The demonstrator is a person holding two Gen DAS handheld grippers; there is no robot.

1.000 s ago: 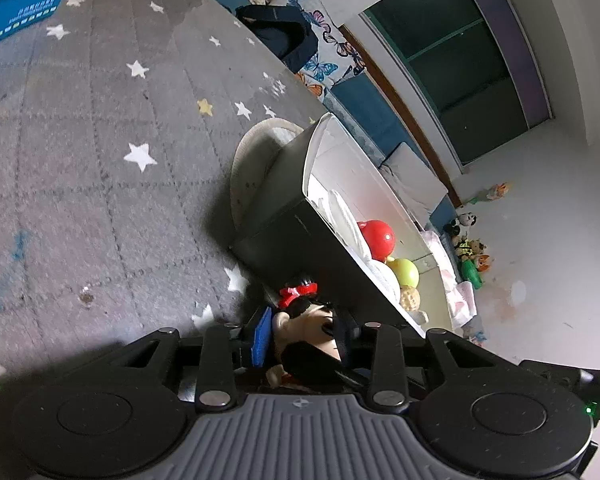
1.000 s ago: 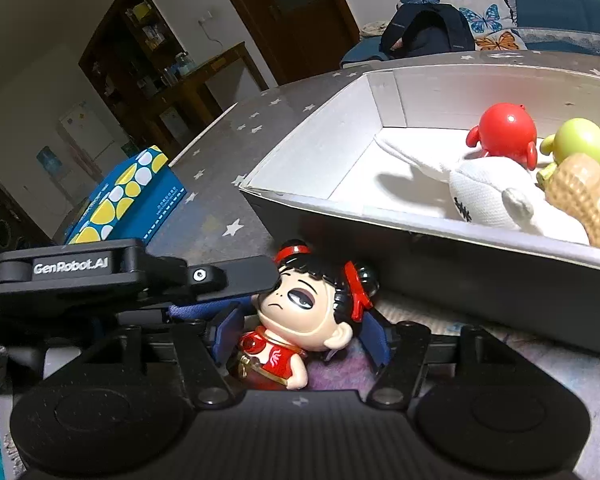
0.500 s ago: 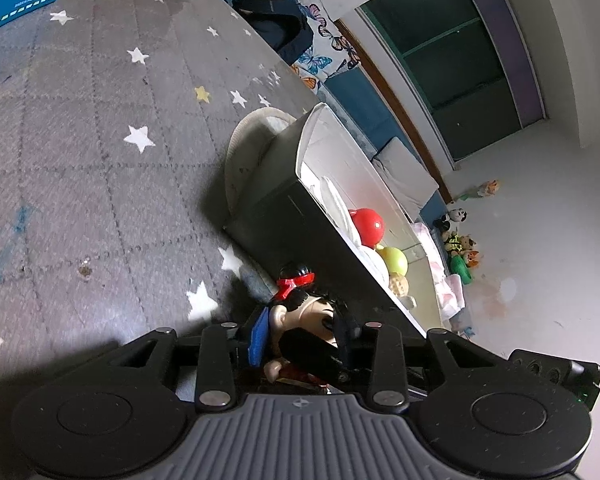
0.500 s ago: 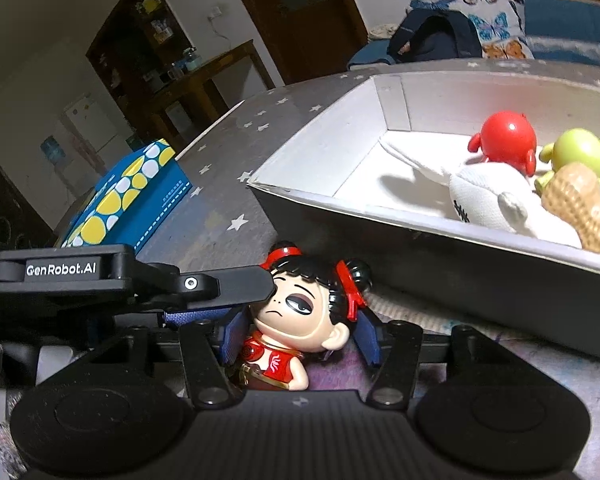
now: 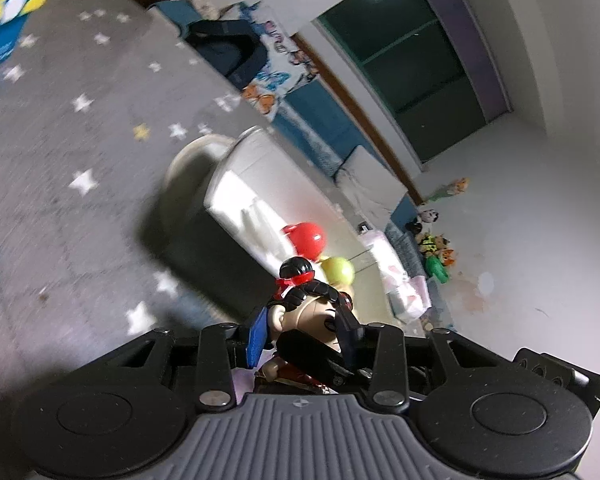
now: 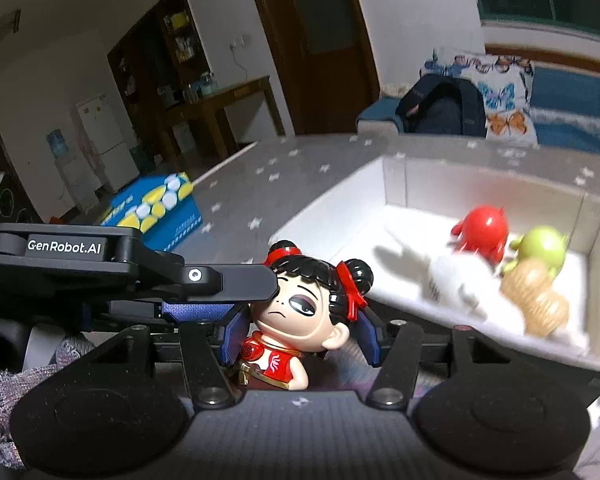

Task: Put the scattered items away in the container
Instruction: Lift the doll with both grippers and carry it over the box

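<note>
A doll figurine (image 6: 300, 312) with black hair buns, red bows and a red top is held by both grippers at once. My right gripper (image 6: 300, 326) is shut on its head from both sides. My left gripper (image 5: 302, 332) is shut on the same doll (image 5: 308, 304) crosswise; its black finger (image 6: 236, 284) presses the doll's face. The doll is lifted off the star-patterned grey mat (image 5: 60, 184), beside the near wall of the white box (image 6: 396, 184). The box (image 5: 236, 184) holds a red toy (image 6: 482, 232), a green toy (image 6: 542, 246), a peanut toy (image 6: 540, 300) and a white cloth item (image 6: 456, 284).
A blue and yellow carton (image 6: 156, 212) lies on the mat at the far left. A dark backpack (image 6: 440, 110) and a butterfly pillow (image 6: 500, 96) sit on a blue sofa behind the box. Small toys (image 5: 434, 248) lie on the floor.
Both grippers have lifted the doll off the mat together. It has risen to about the box rim and both views have tilted up.
</note>
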